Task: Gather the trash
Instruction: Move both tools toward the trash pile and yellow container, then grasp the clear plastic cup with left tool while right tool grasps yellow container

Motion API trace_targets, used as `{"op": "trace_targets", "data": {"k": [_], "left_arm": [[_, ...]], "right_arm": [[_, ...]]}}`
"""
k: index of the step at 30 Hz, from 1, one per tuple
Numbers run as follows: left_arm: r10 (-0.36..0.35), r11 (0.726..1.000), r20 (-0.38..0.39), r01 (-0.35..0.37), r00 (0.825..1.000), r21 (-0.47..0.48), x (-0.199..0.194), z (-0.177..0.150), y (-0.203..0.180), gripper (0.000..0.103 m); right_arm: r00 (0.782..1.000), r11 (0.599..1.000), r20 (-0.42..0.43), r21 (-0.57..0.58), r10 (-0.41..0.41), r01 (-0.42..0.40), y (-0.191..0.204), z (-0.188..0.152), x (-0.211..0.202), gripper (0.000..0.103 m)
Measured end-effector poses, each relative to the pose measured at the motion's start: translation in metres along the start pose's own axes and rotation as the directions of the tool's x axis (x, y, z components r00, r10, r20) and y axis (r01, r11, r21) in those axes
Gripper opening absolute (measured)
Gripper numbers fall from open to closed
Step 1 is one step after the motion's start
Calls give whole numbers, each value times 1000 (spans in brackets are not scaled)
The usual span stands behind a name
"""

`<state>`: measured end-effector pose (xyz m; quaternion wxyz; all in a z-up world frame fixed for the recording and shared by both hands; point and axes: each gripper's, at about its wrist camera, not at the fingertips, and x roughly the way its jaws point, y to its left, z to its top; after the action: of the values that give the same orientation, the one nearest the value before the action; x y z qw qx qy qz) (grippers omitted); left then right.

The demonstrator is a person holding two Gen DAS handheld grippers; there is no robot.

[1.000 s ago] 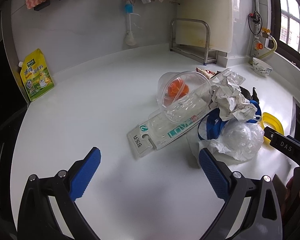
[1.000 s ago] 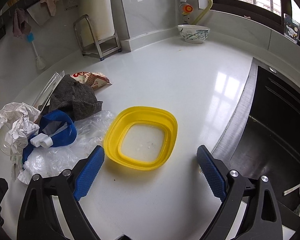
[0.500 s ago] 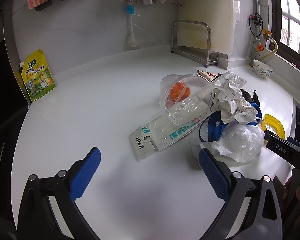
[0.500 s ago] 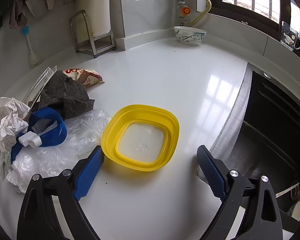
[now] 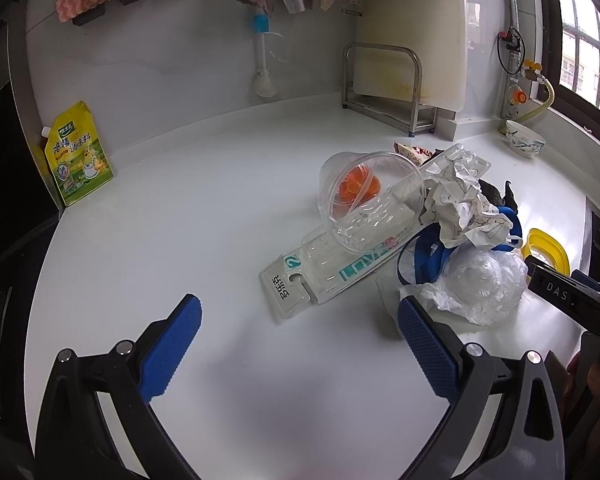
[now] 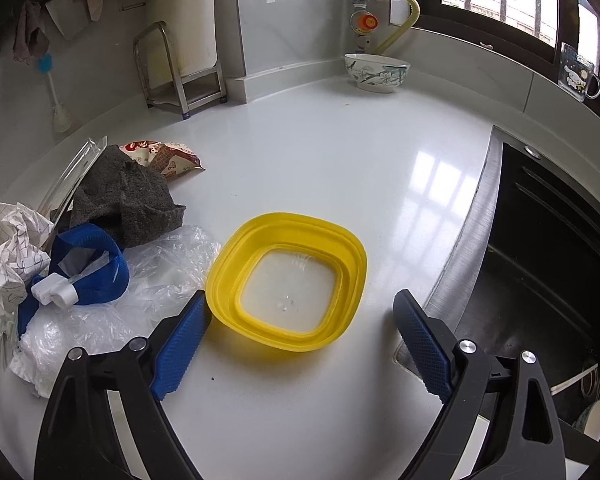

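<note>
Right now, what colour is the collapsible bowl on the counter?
Yellow rim, pale translucent base; the bowl shows best in the right wrist view.

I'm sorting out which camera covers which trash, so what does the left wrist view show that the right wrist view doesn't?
Only the left wrist view shows the clear cup with orange scraps, the blister pack under it, the yellow pouch and the open, empty left gripper.

Only the right wrist view shows the grey cloth, the sink and the right gripper, jaws closing, nothing between them.

Both show the yellow tray, crumpled paper, plastic bag, blue strap, snack wrapper and bowl.
</note>
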<state>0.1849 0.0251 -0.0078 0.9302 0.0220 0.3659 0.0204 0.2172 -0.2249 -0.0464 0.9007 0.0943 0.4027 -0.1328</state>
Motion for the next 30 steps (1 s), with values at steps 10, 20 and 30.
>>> {"op": "trace_targets", "data": {"k": [10,20,30], "left_arm": [[1,1000,15,-1,1000,-4,-7,2,-1,97],[-17,1000,28,17,999,-13,-6,6,4,97],[-24,999,63,27,998,-47,11,24,12,97]], "right_arm": [[997,997,3,0,76,-76,-8,-2,-9,64],[993,993,11,0,121,-121,-14,-7,-18,64],[988,988,18,9,152,-152,-16,-5,-19,64]]}}
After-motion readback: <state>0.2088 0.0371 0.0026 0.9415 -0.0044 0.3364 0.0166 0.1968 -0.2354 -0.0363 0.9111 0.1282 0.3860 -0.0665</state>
